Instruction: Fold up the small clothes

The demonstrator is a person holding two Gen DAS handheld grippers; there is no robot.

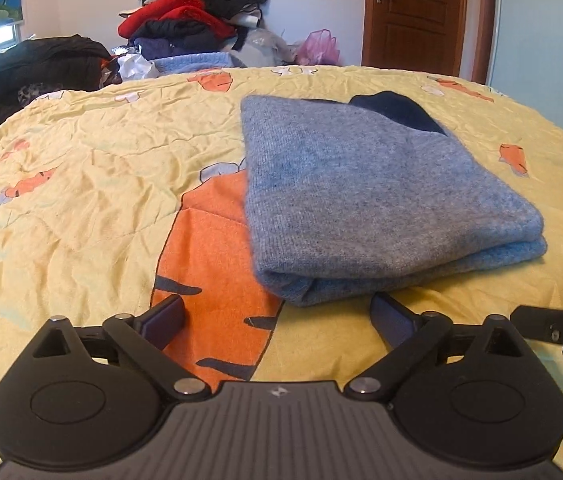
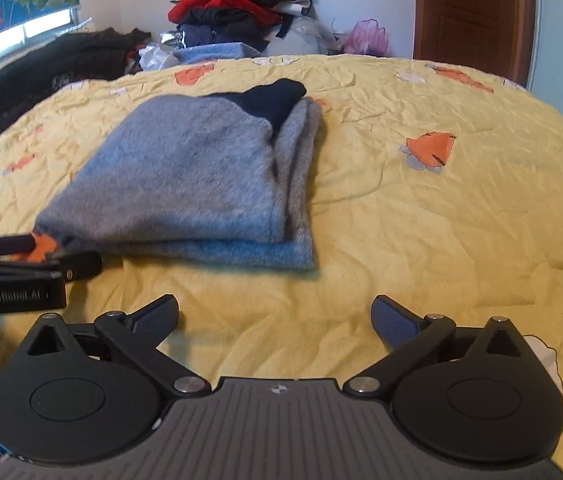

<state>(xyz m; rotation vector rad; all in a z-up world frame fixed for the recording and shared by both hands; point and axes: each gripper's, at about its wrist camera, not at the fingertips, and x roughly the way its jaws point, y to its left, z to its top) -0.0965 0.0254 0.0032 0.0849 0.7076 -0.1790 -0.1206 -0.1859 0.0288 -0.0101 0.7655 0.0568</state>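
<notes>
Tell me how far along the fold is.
Done: the grey-blue sweater lies folded in layers on the yellow bedspread. In hand: nothing; left tongs and right tongs are open and empty. Left: possibly the clothes pile behind.

I see a grey-blue knitted sweater (image 1: 365, 196) folded into a flat rectangle of stacked layers, lying on the yellow carrot-print bedspread (image 1: 81, 184), a dark navy part (image 1: 397, 114) showing at its far end, thick folded edge facing me, untouched

Left gripper (image 1: 277, 316) and right gripper (image 2: 275, 318) both wide open, seemingly empty.
</notes>
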